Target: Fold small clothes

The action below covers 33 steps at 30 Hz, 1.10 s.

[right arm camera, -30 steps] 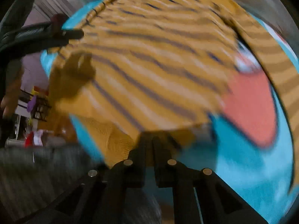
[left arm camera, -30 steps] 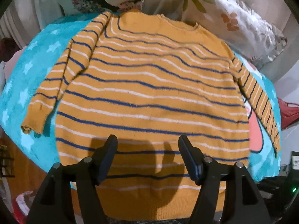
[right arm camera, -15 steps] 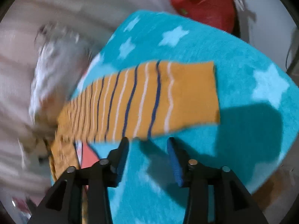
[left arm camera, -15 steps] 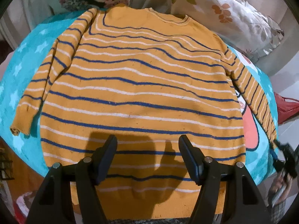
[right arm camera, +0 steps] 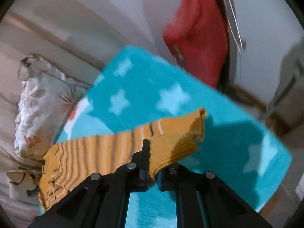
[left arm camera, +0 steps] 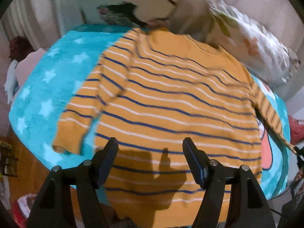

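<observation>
An orange sweater [left arm camera: 171,102] with blue and white stripes lies flat, back up, on a turquoise star blanket [left arm camera: 43,95]. Its left sleeve [left arm camera: 79,114] lies along the body. My left gripper [left arm camera: 150,159] is open and empty above the sweater's hem. In the right wrist view my right gripper [right arm camera: 153,172] is shut on the cuff end of the right sleeve [right arm camera: 171,142] and holds it lifted off the blanket [right arm camera: 171,87]; the sleeve stretches back to the left [right arm camera: 91,155].
A floral pillow [left arm camera: 252,43] lies at the far right of the blanket, also in the right wrist view [right arm camera: 36,98]. A red bag [right arm camera: 197,38] hangs beyond the blanket's corner. The blanket's edge drops to a wooden floor [left arm camera: 24,152] at left.
My right gripper closed on the right sleeve's cuff and lifted it off the blanket. My left gripper shifted right, staying open over the hem.
</observation>
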Motion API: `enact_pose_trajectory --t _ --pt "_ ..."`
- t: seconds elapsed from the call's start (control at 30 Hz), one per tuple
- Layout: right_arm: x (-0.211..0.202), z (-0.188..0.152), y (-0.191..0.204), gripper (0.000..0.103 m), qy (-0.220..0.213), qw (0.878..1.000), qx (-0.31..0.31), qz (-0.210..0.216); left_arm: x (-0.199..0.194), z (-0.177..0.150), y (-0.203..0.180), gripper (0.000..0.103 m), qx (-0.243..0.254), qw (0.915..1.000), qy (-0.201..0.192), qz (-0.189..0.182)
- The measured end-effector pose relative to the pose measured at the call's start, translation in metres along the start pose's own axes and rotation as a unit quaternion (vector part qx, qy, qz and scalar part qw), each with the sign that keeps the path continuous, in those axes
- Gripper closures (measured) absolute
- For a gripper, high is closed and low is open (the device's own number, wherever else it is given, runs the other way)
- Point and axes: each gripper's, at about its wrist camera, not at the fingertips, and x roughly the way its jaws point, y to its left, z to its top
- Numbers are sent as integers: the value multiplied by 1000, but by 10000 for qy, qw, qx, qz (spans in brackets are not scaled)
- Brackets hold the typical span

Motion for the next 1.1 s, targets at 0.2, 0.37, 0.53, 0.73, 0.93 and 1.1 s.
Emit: enact_pose_trajectory --t 0.2,0.37,0.53,0.73,0.93,1.1 --pt "1 -24 134 97 90 9935 -951 619 6 17 62 33 -426 9990 35 -125" --pt "27 -99 277 97 705 9709 -1799 1419 9 27 109 33 -691 9972 35 -274" --pt "60 -188 390 97 1334 9400 -2508 1892 7 34 157 33 -862 9960 -55 -244" --pt "107 -286 479 97 1975 9038 -3278 1915 18 31 212 33 -1145 9933 110 -136" --pt "137 -332 510 97 2061 8876 -3853 1459 35 24 242 33 -1367 9901 317 -109" --pt "145 -345 536 94 1989 8780 -4148 1327 43 24 249 33 -1417 9890 395 -162"
